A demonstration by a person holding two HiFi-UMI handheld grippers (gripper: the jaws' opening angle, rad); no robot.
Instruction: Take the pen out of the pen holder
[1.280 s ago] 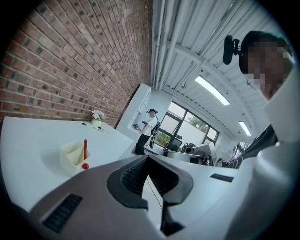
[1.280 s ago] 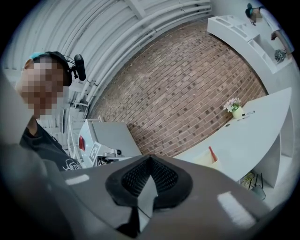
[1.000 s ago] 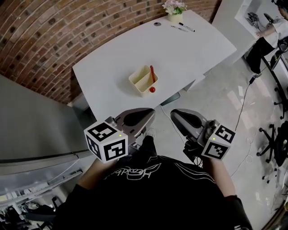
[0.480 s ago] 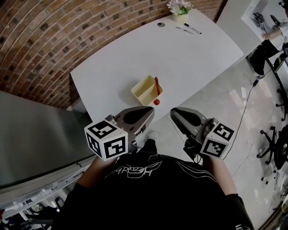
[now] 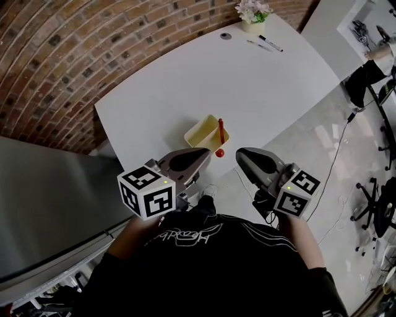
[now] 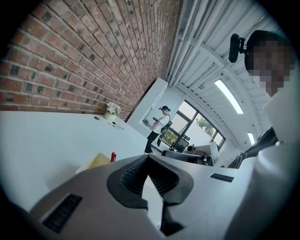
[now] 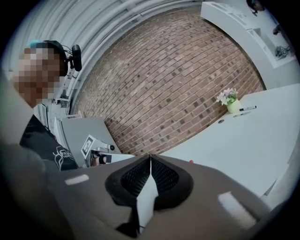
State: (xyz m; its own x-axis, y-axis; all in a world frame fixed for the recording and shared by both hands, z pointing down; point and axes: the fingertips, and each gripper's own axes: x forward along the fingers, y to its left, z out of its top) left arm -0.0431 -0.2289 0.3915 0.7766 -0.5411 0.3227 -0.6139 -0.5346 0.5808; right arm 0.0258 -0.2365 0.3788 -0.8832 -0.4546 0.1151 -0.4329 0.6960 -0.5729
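We judge the pen (image 5: pixel 220 130) light, stiff and slippery, best pinched mid-shaft above the pen holder (image 5: pixel 200 134), with left claw (image 5: pixel 206 152) and right claw (image 5: pixel 240 153) both closed, empty.

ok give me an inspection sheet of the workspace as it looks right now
surface: white table, mostly bare.
job's things: yellow pen holder near the table's front edge; red pen in it, round end at the near rim.
clutter: flower pot, black marker and small round disc, all at the far end.
grippers: left gripper and right gripper both shut and empty, just short of the holder.
cables: one cable across the floor at right.
surroundings: brick wall, office chair, a person at far right.
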